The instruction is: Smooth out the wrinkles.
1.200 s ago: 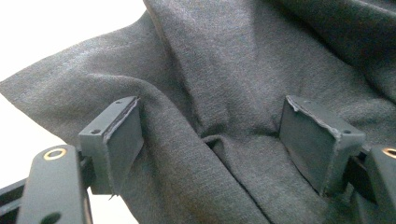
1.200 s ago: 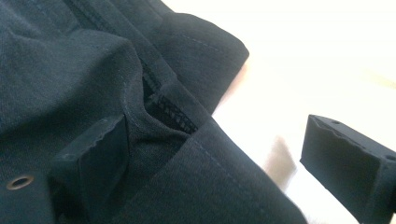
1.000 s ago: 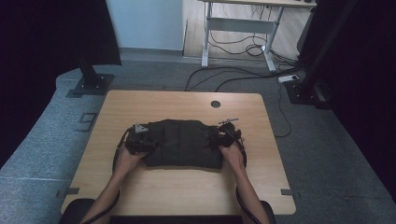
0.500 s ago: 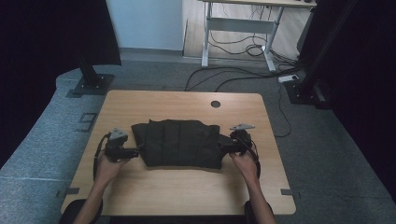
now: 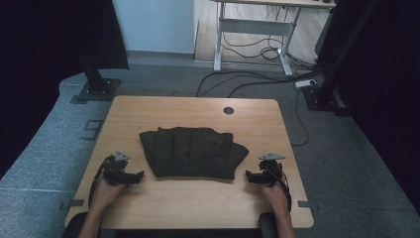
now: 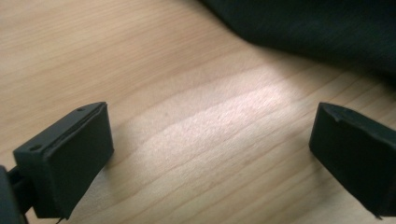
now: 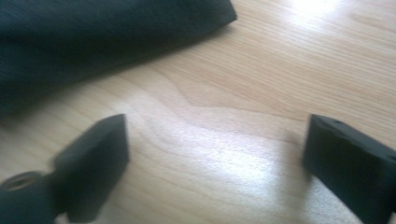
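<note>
- Your left gripper (image 5: 134, 175) is spread, cloth (image 5: 192, 151) just ahead, apart.
- Your right gripper (image 5: 251, 176) is spread too, cloth near, nothing pinched.

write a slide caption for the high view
Folded black cloth on a light wooden table, open left gripper and right gripper flanking it.

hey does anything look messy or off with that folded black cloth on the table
Mostly tidy. The folded black garment lies flat on the wooden table, but its right edge juts out unevenly near the right gripper. Both the right and the left gripper rest open, clear of it.
</note>
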The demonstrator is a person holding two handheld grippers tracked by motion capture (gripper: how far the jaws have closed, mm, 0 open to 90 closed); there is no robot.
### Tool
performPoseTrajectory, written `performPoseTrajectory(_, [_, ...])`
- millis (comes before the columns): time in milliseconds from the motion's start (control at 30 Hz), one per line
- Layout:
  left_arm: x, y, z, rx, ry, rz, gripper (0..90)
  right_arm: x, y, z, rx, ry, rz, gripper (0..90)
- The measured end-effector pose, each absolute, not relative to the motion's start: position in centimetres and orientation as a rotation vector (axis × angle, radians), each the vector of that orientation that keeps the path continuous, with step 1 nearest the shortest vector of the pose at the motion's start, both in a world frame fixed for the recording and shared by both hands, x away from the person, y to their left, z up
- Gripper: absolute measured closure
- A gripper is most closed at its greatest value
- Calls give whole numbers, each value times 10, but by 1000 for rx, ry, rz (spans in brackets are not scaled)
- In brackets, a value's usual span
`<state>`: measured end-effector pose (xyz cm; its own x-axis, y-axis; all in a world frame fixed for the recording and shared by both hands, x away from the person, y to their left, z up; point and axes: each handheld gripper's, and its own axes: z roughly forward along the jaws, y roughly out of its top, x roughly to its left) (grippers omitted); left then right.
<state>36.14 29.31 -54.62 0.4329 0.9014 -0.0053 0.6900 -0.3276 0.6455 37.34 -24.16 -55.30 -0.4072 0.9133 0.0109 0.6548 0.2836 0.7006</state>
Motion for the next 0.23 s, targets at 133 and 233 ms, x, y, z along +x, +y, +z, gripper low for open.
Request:
performPoseTrajectory(133, [361, 294, -547, 2102, 1334, 493, 0, 373, -238, -556, 1441, 2115, 894, 0])
performPoseTrajectory(233, [361, 294, -547, 2101, 1335, 493, 0, 373, -238, -557, 1450, 2102, 892, 0])
